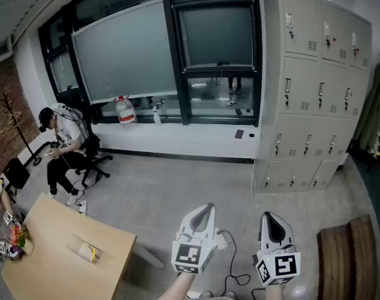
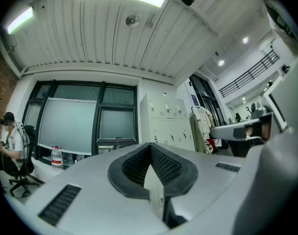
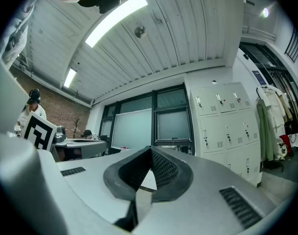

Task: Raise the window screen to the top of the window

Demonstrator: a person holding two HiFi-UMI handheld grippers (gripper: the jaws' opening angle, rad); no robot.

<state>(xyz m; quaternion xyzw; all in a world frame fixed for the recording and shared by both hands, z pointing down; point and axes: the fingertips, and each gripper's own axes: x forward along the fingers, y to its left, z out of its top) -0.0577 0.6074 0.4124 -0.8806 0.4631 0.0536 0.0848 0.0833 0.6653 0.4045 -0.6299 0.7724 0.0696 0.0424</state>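
The window screen (image 1: 218, 35) is a grey blind over the narrow dark-framed window at the far wall; its bottom bar hangs about two thirds down, leaving a clear pane below. It also shows far off in the left gripper view as the window screen (image 2: 117, 123) and in the right gripper view as the window screen (image 3: 172, 125). My left gripper (image 1: 205, 209) and right gripper (image 1: 269, 218) are side by side at the bottom of the head view, several steps back from the window. Both point toward it, shut and empty; the left gripper (image 2: 150, 146) and right gripper (image 3: 150, 149) show their pads meeting.
Grey lockers (image 1: 315, 92) stand right of the window. A wider screened window (image 1: 124, 52) lies to its left, with a water bottle (image 1: 125, 111) on the sill. A person sits on an office chair (image 1: 65, 144) at left. A wooden table (image 1: 59, 255) is near left; a cable (image 1: 230, 258) crosses the floor.
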